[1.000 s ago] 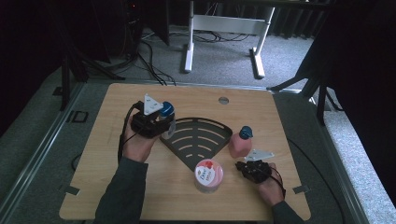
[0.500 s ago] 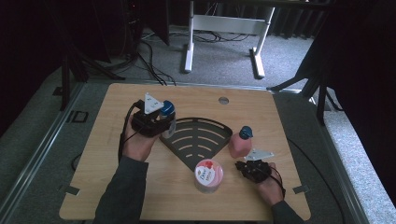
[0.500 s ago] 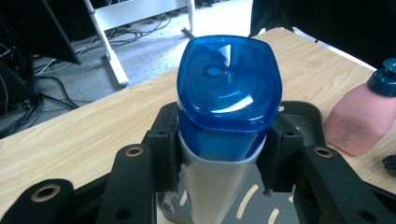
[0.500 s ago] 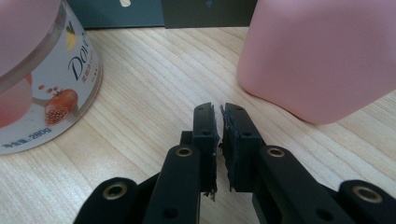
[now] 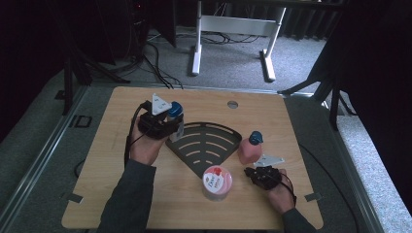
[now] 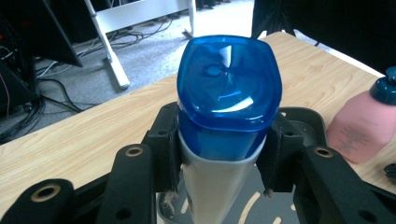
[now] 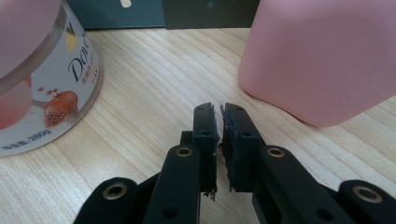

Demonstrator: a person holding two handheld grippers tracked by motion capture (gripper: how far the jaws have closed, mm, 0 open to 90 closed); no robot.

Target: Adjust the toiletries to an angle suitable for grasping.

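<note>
From the high view, the left gripper point(image 5: 171, 127) sits at about ten o'clock on the wooden table point(image 5: 111, 194), holding a blue-capped bottle point(image 5: 175, 110) upright at the left corner of the dark, slotted, fan-shaped rack point(image 5: 206, 143); whether the bottle's base rests on the rack or just beside it cannot be told from here. The right gripper point(image 5: 252, 172) lies low at about four o'clock, between the pink-lidded Dove jar point(image 5: 217, 182) at six o'clock and the pink bottle point(image 5: 249, 148) at three o'clock, touching neither. In the left gripper view the grip is plain, which the high view leaves unclear: the black jaws stand partly apart and clamp the bottle's white body point(image 6: 215, 184) just under the glossy blue cap point(image 6: 229, 84), with the pink bottle point(image 6: 362, 133) off at three o'clock. The bottle looks like stiff, smooth plastic, probably light to moderate in weight and apt to slip; its tapering body suggests taking it below the cap's shoulder, as here, not on the cap itself. The right gripper view shows its jaws point(image 7: 219, 135) nearly together with nothing between them, resting over bare wood, the jar's label point(image 7: 51, 93) at ten o'clock and the pink bottle's wall point(image 7: 322, 60) at two o'clock, detail too small to read from above.
</note>
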